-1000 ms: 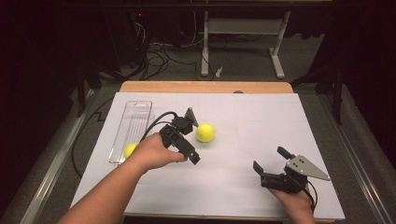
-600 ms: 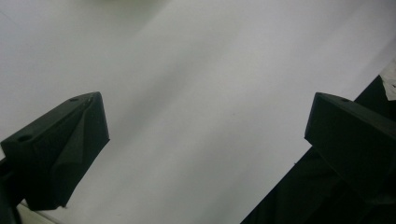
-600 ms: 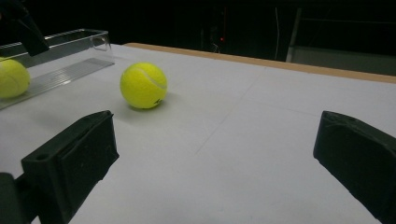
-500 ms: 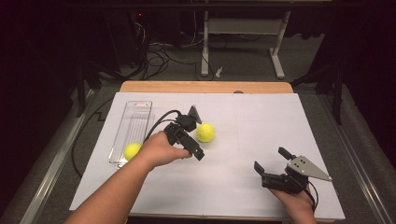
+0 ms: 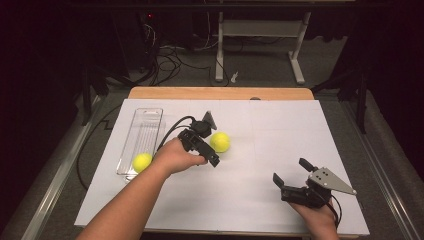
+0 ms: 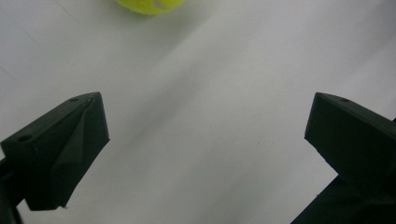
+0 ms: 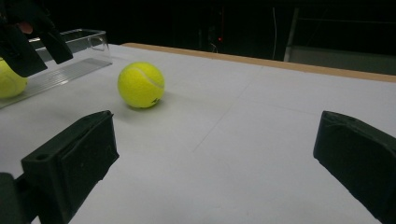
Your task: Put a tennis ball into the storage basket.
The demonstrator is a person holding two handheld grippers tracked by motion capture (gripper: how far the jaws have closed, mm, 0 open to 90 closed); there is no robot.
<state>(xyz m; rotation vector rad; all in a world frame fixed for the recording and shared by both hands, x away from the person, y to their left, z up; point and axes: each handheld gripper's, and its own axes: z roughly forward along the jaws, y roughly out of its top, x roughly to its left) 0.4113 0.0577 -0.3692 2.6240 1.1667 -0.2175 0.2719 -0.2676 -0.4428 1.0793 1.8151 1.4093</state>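
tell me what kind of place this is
Probably a lab or workshop bench set up for recording. A table under white sheeting stands in a dark room, loose cables trail on the floor behind, and hand-held grippers work tennis balls beside a clear tray.

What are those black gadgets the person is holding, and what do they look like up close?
Two handheld grippers, left gripper and right gripper, each matte black with two blocky, wedge-tipped jaws. A black cable trails from the left one; the right one carries a grey three-cornered plate on top. The forearms show no sleeves.

tennis ball: fuzzy felt | tray: clear glossy plastic | table: matt white, wood edge
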